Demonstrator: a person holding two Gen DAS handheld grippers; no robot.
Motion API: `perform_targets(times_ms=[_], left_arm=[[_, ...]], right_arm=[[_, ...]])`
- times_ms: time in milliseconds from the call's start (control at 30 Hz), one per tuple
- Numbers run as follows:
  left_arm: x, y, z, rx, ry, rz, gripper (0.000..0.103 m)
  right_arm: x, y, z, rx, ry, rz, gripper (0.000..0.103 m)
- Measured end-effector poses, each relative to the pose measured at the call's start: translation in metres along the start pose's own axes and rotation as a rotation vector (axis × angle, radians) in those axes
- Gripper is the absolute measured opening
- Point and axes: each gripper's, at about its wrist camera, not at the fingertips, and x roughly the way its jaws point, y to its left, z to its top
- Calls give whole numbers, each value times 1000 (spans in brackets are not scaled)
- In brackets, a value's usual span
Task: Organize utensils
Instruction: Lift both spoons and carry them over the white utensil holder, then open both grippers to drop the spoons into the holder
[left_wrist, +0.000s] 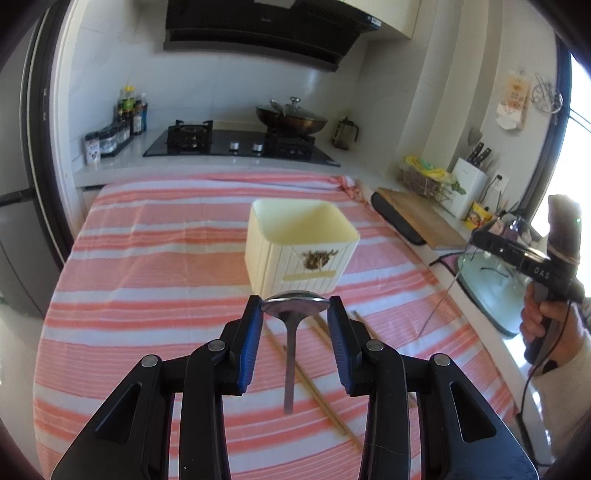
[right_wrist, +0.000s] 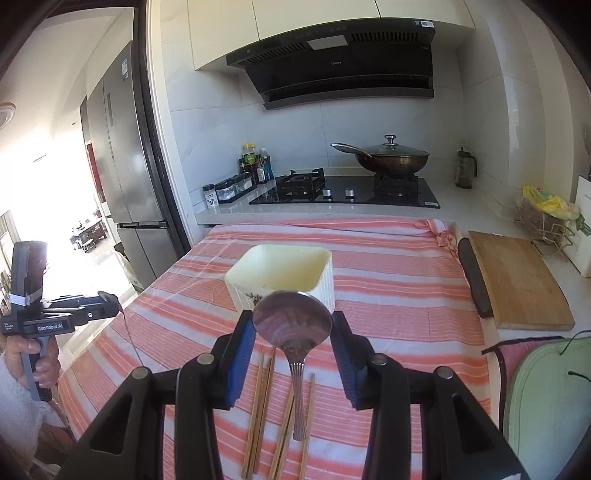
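- Left hand-held gripper (left_wrist: 295, 308), lower centre of the left wrist view: blue pads clamped on the bowl of a metal spoon (left_wrist: 294, 303), handle hanging down between the jaws, clear of the cloth.
- Right hand-held gripper (right_wrist: 292, 323), lower centre of the right wrist view: blue pads clamped on the bowl of a second metal spoon (right_wrist: 291, 319), handle dangling below, off the cloth.
- Cream ribbed container (left_wrist: 299, 245), square and open-topped, upright in the middle of the frame on the striped cloth (left_wrist: 147, 258) covering the table, just beyond both spoons; inside looks bare as far as can be seen.
- Wooden chopsticks (right_wrist: 260, 410) flat on the cloth at the bottom centre of the right wrist view, under the hanging spoon handle; more sticks just to the right of them.
- Other gripper and a hand on its grip visible at the far right of the left wrist view and far left of the right wrist view, each with a spoon at its tip.
- Wooden cutting board (right_wrist: 517, 280) at right, off the cloth.
- Lidded wok (right_wrist: 391, 157) on the stove at upper centre.
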Motion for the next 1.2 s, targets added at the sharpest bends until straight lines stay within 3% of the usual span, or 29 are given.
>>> perform_targets(times_ms=[200,433,567,933,1167,1200], left_arm=[[0,-3,83,6,-105,-27,36],[55,2,146,-48,-181,-6,36],[103,8,149,-75,-126,12,36],[226,32,110,-102,193,61,36],[256,35,98,-113,204,87,38],[256,35,97,-119,205,78,44]], right_arm=[[20,4,62,-13,-59,-3,42],[66,8,121,8,-148,-9,42],[108,1,123,35,-134,-17,42],[223,-33,79,154,112,-43,42],[266,-45,71,206,183,-43,43],[267,-45,71,203,184,-39,43]])
